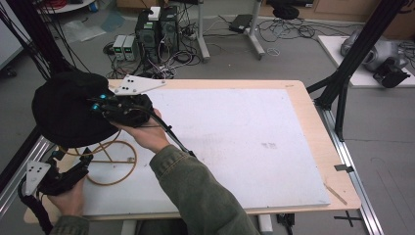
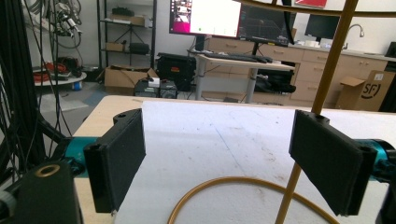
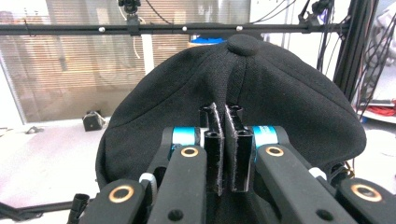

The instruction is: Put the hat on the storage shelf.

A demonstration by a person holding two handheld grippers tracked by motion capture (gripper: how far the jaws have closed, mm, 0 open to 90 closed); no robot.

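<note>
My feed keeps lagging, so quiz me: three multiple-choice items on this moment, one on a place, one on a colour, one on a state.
1. Where is the black cap?
A. on top of the wire stand at the table's left
B. flat at the table's right edge
C. on the floor

2. What colour is the wire stand?
A. red
B. golden yellow
C. white

3. How are the right gripper fingers?
A. wide open
B. shut on the cap's fabric
C. shut on the stand's ring

Answers:
1 A, the high view shows it over the stand.
2 B, the ring and rod show golden yellow.
3 B, the fingers pinch a fold of fabric.
</note>
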